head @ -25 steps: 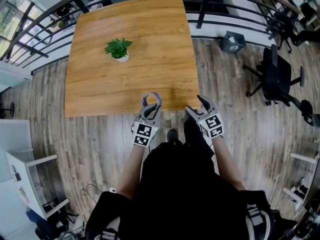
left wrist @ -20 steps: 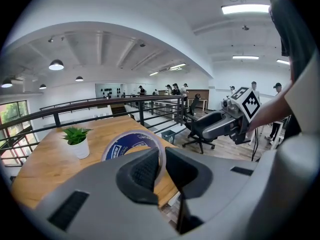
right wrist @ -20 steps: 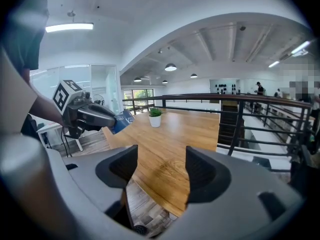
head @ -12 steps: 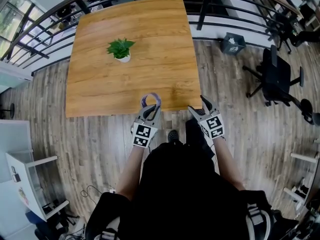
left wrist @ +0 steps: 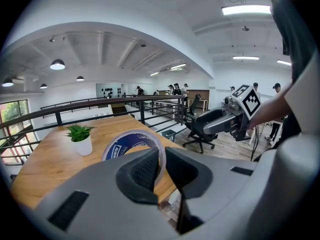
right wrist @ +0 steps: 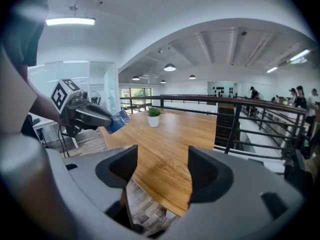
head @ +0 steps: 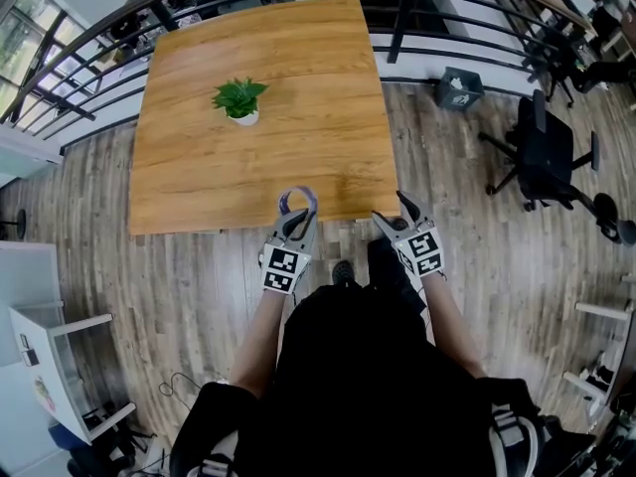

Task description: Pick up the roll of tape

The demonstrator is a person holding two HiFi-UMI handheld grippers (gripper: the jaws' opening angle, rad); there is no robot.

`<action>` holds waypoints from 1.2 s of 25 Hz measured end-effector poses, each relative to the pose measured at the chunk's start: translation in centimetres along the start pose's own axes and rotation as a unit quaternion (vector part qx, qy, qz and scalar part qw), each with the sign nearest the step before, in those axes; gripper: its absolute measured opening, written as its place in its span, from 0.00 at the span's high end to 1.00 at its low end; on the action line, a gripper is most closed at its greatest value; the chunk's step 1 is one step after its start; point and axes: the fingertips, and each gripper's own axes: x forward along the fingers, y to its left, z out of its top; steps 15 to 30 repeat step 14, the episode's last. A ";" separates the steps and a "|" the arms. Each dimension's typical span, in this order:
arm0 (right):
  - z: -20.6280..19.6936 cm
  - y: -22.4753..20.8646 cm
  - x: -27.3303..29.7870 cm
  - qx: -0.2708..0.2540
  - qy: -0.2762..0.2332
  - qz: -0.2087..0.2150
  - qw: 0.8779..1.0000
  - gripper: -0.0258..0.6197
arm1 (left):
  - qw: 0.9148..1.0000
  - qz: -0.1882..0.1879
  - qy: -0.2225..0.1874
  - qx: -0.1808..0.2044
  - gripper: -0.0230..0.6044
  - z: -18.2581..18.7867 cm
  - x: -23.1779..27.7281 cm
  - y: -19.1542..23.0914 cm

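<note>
My left gripper is shut on the roll of tape, a clear ring with a blue printed core, held upright over the near edge of the wooden table. In the left gripper view the tape stands on edge, its rim pinched between the dark pads, and the right gripper shows beyond it. My right gripper is open and holds nothing, at the table's near right corner. The right gripper view shows its wide-apart jaws over the table edge and the left gripper with the tape.
A small potted plant stands on the far left part of the table. A black railing runs behind the table. An office chair and a small dark box sit on the wood floor to the right.
</note>
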 end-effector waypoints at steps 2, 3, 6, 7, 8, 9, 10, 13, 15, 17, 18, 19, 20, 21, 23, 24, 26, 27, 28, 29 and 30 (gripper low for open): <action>-0.1 0.3 -0.1 0.001 0.001 0.001 1.000 0.48 | 1.000 0.002 -0.002 -0.001 0.87 0.1 -0.3 0.0; -0.1 0.4 -0.2 0.000 0.002 0.001 1.000 0.48 | 1.000 0.003 -0.003 -0.002 0.87 0.2 -0.5 0.0; 0.1 0.6 -0.1 -0.002 0.004 0.004 1.000 0.48 | 1.000 0.009 -0.007 -0.005 0.87 0.4 -0.9 0.2; 0.2 0.6 -0.1 -0.003 0.003 0.006 1.000 0.48 | 1.000 0.011 -0.009 -0.006 0.87 0.5 -1.1 0.3; 0.3 0.7 0.0 -0.004 0.004 0.008 1.000 0.48 | 1.000 0.014 -0.011 -0.008 0.87 0.6 -1.2 0.4; 0.4 0.8 0.1 -0.005 0.004 0.009 1.000 0.48 | 1.000 0.016 -0.012 -0.009 0.87 0.5 -1.4 0.5; 0.5 1.1 0.1 -0.006 0.006 0.011 1.000 0.48 | 1.000 0.018 -0.013 -0.010 0.87 0.4 -1.7 0.6; 0.5 1.5 0.3 -0.009 0.008 0.016 1.000 0.48 | 1.000 0.021 -0.010 -0.013 0.87 0.0 -2.1 0.7; 0.5 1.6 0.3 -0.010 0.008 0.017 1.000 0.48 | 1.000 0.022 -0.009 -0.014 0.87 -0.2 -2.1 0.7; 0.5 1.6 0.3 -0.010 0.008 0.017 1.000 0.48 | 1.000 0.022 -0.009 -0.014 0.87 -0.2 -2.1 0.7; 0.5 1.6 0.3 -0.010 0.008 0.017 1.000 0.48 | 1.000 0.022 -0.009 -0.014 0.87 -0.2 -2.1 0.7; 0.5 1.6 0.3 -0.010 0.008 0.017 1.000 0.48 | 1.000 0.022 -0.009 -0.014 0.87 -0.2 -2.1 0.7; 0.5 1.6 0.3 -0.010 0.008 0.017 1.000 0.48 | 1.000 0.022 -0.009 -0.014 0.87 -0.2 -2.1 0.7; 0.5 1.6 0.3 -0.010 0.008 0.017 1.000 0.48 | 1.000 0.022 -0.009 -0.014 0.87 -0.2 -2.1 0.7; 0.5 1.6 0.3 -0.010 0.008 0.017 1.000 0.48 | 1.000 0.022 -0.009 -0.014 0.87 -0.2 -2.1 0.7; 0.5 1.6 0.3 -0.010 0.008 0.017 1.000 0.48 | 1.000 0.022 -0.009 -0.014 0.87 -0.2 -2.1 0.7; 0.5 1.6 0.3 -0.010 0.008 0.017 1.000 0.48 | 1.000 0.022 -0.009 -0.014 0.87 -0.2 -2.1 0.7; 0.5 1.6 0.3 -0.010 0.008 0.017 1.000 0.48 | 1.000 0.022 -0.009 -0.014 0.87 -0.2 -2.1 0.7; 0.5 1.6 0.3 -0.010 0.008 0.017 1.000 0.48 | 1.000 0.022 -0.009 -0.014 0.87 -0.2 -2.1 0.7; 0.5 1.6 0.3 -0.010 0.008 0.017 1.000 0.48 | 1.000 0.022 -0.009 -0.014 0.87 -0.2 -2.1 0.7; 0.5 1.6 0.3 -0.010 0.008 0.017 1.000 0.48 | 1.000 0.022 -0.009 -0.014 0.87 -0.2 -2.1 0.7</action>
